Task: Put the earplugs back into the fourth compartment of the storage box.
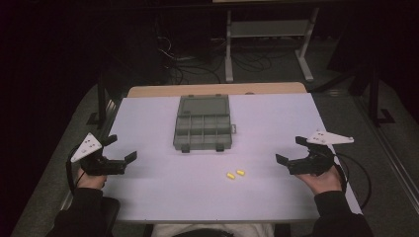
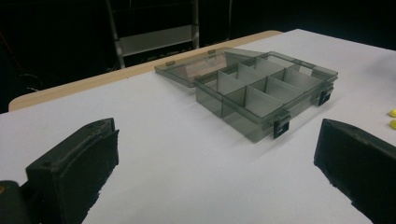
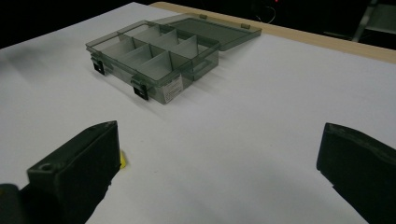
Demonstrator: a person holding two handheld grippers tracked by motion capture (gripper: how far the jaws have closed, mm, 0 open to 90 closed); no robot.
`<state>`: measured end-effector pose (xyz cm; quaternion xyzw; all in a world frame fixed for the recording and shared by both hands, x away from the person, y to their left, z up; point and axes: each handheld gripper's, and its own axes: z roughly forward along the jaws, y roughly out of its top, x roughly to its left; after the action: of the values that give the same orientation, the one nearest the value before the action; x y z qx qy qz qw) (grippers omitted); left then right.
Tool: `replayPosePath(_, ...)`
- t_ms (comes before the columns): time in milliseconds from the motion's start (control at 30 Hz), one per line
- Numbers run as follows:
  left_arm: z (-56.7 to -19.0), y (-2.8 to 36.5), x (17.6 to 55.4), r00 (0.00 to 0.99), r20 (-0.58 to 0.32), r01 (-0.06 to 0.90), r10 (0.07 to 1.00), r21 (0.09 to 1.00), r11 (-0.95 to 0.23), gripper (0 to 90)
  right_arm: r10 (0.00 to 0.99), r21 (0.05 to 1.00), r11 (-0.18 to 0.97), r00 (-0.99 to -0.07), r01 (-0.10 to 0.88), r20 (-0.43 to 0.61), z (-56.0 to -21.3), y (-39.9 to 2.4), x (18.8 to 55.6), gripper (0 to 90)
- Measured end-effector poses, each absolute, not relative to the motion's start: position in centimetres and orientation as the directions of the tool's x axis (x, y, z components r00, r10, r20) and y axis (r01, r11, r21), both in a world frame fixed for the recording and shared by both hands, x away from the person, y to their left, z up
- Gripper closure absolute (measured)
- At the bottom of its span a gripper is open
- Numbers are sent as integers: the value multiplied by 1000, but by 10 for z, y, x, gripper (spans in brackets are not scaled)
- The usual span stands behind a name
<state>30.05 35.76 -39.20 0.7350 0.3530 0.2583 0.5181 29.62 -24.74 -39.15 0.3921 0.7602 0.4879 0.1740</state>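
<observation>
White tabletop (image 1: 148, 187): left gripper (image 1: 121, 149) at the near left and right gripper (image 1: 288, 149) at the near right, both with jaws wide apart, holding nothing. Two yellow pellets (image 1: 235, 174) lie between them. Farther back sits the open compartment box (image 1: 203, 129).

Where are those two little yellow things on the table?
In the high view the two yellow pieces lie side by side on the white table, just in front of the open grey compartment box, nearer the right gripper.

The room was dark. A white flat counter (image 1: 148, 197) with a light wooden far edge (image 1: 217, 89) stood on grey floor (image 1: 390, 163). Behind it were a grey metal shelf frame (image 1: 269, 29) and tangled black cables (image 1: 192, 69).
</observation>
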Motion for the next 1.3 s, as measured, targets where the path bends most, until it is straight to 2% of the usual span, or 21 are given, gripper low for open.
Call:
replayPosePath(667, -394, 355, 299, 624, 23, 255, 781, 939, -231, 0, 752, 863, 259, -651, 434, 102, -383, -239, 295, 0)
replayPosePath(933, -394, 354, 299, 621, 24, 257, 784, 938, -233, 0, 730, 815, 337, -677, 472, 90, -370, -224, 303, 0)
replayPosePath(1300, -394, 355, 299, 621, 23, 258, 784, 938, -232, 0, 677, 763, 446, -734, 468, 54, -361, -200, 315, 0)
